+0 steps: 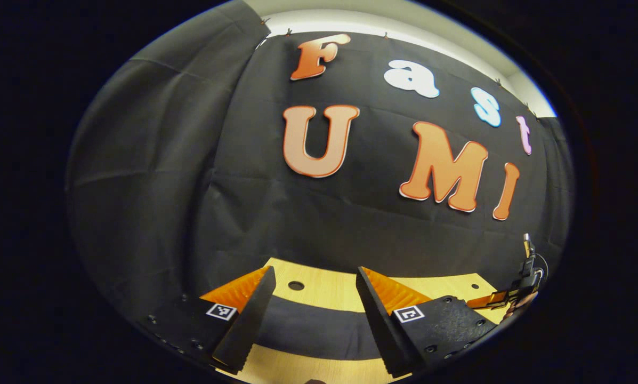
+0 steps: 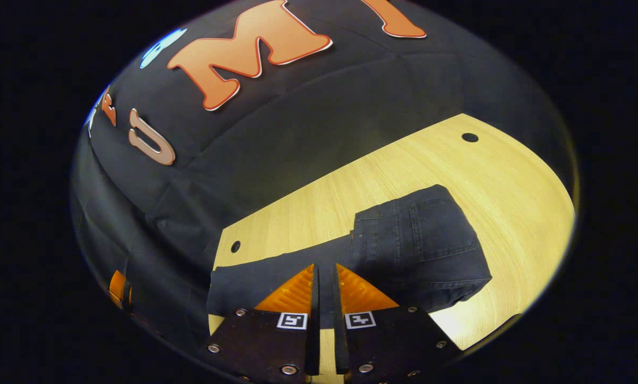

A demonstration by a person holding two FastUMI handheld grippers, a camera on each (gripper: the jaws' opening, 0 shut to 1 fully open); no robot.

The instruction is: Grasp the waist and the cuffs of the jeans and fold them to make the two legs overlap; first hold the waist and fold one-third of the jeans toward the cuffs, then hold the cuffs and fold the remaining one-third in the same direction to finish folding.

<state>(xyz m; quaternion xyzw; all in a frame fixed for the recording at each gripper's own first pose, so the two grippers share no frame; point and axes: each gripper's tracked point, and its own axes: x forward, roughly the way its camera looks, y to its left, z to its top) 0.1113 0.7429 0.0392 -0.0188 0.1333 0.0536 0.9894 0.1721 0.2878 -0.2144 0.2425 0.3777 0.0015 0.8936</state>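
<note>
Booth: black cloth wall (image 1: 191,176) hangs behind a pale wooden table (image 2: 510,176), which has small round holes near its back corners.
Table, left gripper view: bare wood shows beyond the fingers, with one round hole (image 1: 296,285) close to the cloth wall.
Jeans: dark jeans (image 2: 414,240) lie flat on the table in the right gripper view, with a thicker, doubled part carrying a back pocket (image 2: 441,226) on the side away from the wall's lower corner, and a thinner single stretch running from it toward the table's far hole (image 2: 235,246).
Jeans, left gripper view: a dark band of cloth (image 1: 319,325) crosses the table under and between the fingers.
Left gripper (image 1: 311,325): jaws stand wide apart above the jeans; nothing sits between them and neither finger presses on the cloth.
Right gripper (image 2: 325,288): jaws nearly together, a thin slit left between them, pointing at the jeans just beside the doubled part; whether any cloth is pinched in the slit cannot be told.
Right gripper, from the left gripper view: it shows small at the table's far edge (image 1: 510,296), well apart from the left gripper, with part of a hand (image 1: 518,306) behind it.
</note>
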